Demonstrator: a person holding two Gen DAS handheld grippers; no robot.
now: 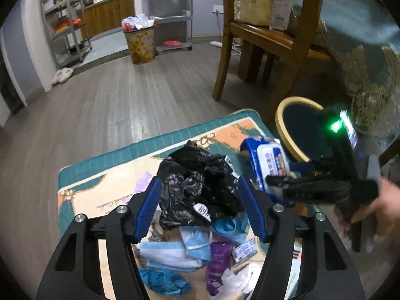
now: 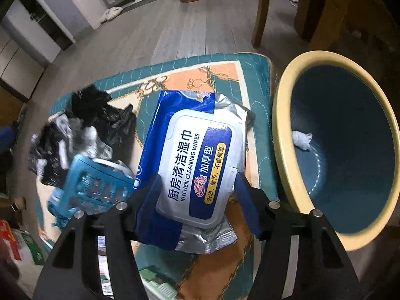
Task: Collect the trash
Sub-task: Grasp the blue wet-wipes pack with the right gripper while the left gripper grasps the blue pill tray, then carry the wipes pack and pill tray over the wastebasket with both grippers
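Note:
A crumpled black plastic bag [image 1: 197,185] sits between the fingers of my left gripper [image 1: 200,187], above a heap of trash on a patterned mat [image 1: 100,170]; the jaws stand around it, and I cannot tell whether they press it. My right gripper [image 2: 197,187] is shut on a blue and white pack of kitchen wipes [image 2: 195,160] and holds it above the mat, left of a blue bin with a yellow rim [image 2: 282,135]. The pack [image 1: 270,162] and the bin [image 1: 282,130] also show in the left wrist view. A white wad [image 2: 302,140] lies inside the bin.
Blue cloths [image 1: 190,247], a purple packet [image 1: 218,262] and a small wrapper [image 1: 245,251] lie under the left gripper. A blue plastic basket [image 2: 92,187] sits on the mat. A wooden chair [image 1: 252,37] and a draped table [image 1: 362,50] stand behind. A full bin [image 1: 140,42] stands far off.

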